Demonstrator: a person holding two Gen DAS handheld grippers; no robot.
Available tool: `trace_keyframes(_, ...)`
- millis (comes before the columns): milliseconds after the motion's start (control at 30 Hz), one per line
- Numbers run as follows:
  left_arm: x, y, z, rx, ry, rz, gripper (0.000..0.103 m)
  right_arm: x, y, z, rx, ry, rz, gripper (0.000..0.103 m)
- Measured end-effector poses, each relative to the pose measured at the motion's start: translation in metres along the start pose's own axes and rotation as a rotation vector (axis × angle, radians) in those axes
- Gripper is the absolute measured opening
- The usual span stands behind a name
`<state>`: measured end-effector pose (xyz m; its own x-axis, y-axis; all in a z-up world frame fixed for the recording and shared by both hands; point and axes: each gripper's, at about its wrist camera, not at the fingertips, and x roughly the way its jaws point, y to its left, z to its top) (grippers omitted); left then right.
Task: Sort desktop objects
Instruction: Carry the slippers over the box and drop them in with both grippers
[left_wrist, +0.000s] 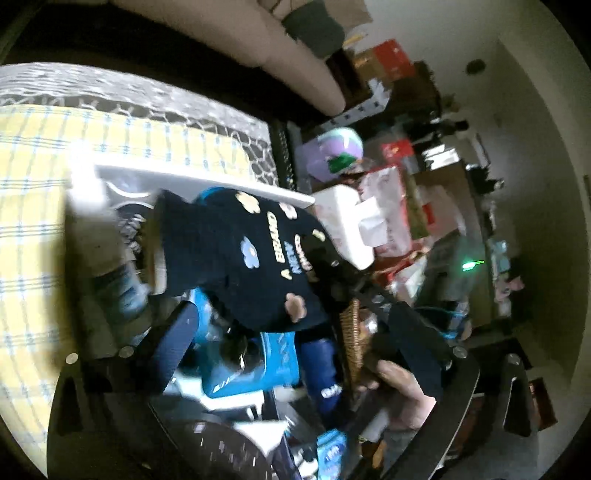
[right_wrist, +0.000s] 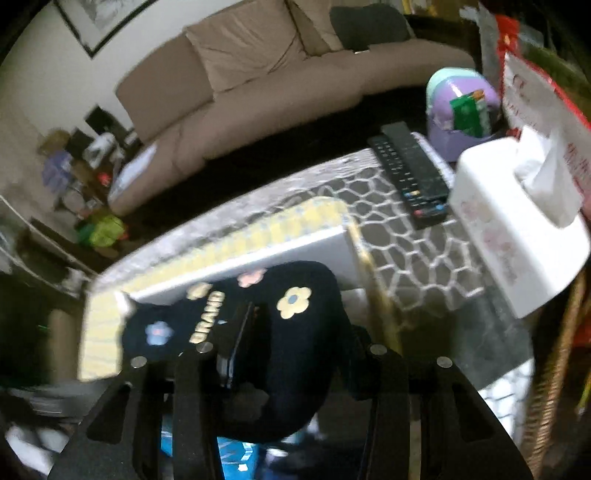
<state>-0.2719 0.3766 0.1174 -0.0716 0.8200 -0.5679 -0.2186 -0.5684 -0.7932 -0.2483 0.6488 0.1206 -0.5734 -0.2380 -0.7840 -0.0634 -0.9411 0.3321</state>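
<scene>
We are mid-carry: our right tongs (right_wrist: 280, 354) pinch the dark pouch (right_wrist: 258, 332) (flowers, "BRAND") above the white tray (right_wrist: 258, 247) on the bench (right_wrist: 417, 258). Left tongs (left_wrist: 280, 354) look spread, holding nothing. Next, we judge, lower it into the tray and release.

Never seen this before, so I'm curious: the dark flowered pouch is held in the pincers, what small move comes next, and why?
Probably carry the pouch forward and lower it into the white box: the right gripper holds it aloft right beside that box, seemingly not yet inside.
</scene>
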Motion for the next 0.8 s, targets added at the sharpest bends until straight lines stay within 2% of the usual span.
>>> trace_keyframes(67,-0.018,0.001,-0.003,0.008,-0.016,-0.016,0.102,-0.002,-0.004,-0.005,0.012,0.001,-0.008,0.045)
trace_keyframes(133,-0.032,0.004,-0.006,0.01,-0.027,-0.006,0.102,-0.011,-0.002,-0.01,-0.009,-0.013,-0.068,0.048)
trace_keyframes(200,-0.044,0.008,-0.01,-0.001,-0.027,-0.003,0.102,-0.026,-0.001,-0.013,-0.021,-0.053,-0.086,0.062)
trace_keyframes(233,-0.049,0.009,-0.013,-0.003,-0.027,0.004,0.102,-0.034,-0.001,-0.014,-0.013,-0.071,-0.086,0.073)
trace_keyframes(333,-0.064,0.01,-0.026,0.017,-0.019,0.036,0.102,-0.056,0.002,-0.016,-0.007,-0.083,-0.061,0.074)
trace_keyframes(467,-0.084,0.01,-0.047,0.054,-0.023,0.093,0.102,-0.079,0.019,-0.025,-0.062,-0.086,-0.086,0.074)
trace_keyframes(800,-0.106,0.004,-0.112,0.118,-0.005,0.189,0.102,-0.108,0.058,-0.087,-0.177,-0.018,-0.156,0.074)
